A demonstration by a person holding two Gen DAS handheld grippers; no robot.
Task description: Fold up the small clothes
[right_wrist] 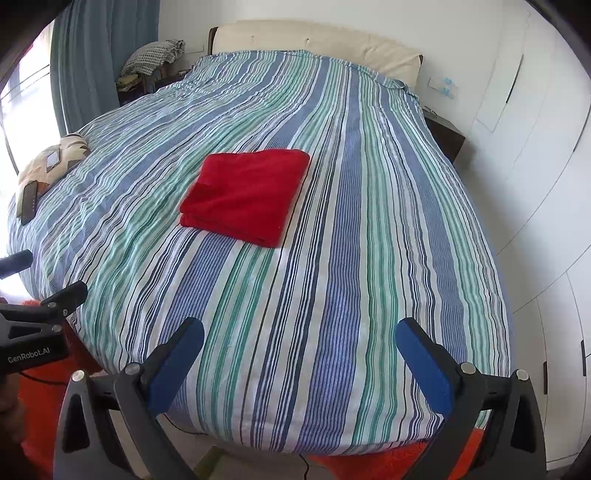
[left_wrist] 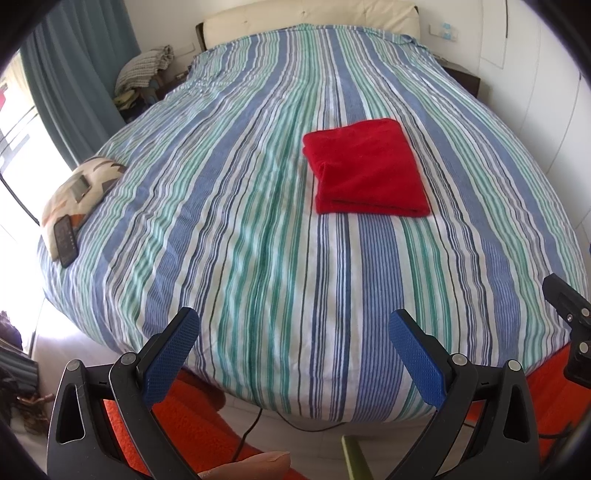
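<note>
One garment: we see a single red, folded, roughly square piece of soft cloth (left_wrist: 369,168) (right_wrist: 245,195), lying flat on the bed in several neat layers, with its layered edges toward the foot edge.
Its place: it sits near the middle of the bed's width, between the foot edge and the headboard, well apart from every edge and touching neither claw.
Bed cover: a blue, green and white striped sheet (left_wrist: 258,258) (right_wrist: 351,277) covers the whole mattress, its stripes running from foot to head.
Left gripper (left_wrist: 295,354): we find its black frame and blue textured pads spread wide apart, holding nothing, hovering over the foot edge of the bed.
Right gripper (right_wrist: 299,362): its blue pads are likewise wide apart and empty, also over the foot edge; we see part of each tool at the side of the other camera's view.
Left edge of bed: a cream patterned cushion (left_wrist: 83,188) (right_wrist: 51,158) rests there, with a dark flat phone-like device (left_wrist: 65,240) (right_wrist: 29,203) leaning against its near end.
Head of bed: a cream padded headboard (left_wrist: 310,22) (right_wrist: 317,44) stands behind the sheet.
Floor: an orange shaggy rug (left_wrist: 192,417) (right_wrist: 388,461) lies below the foot edge, and a black cable crosses the pale floor beside it.
Surroundings: a blue-grey curtain (left_wrist: 74,66) (right_wrist: 85,74) hangs past the left edge; white cabinet doors (right_wrist: 535,184) line the right side.
</note>
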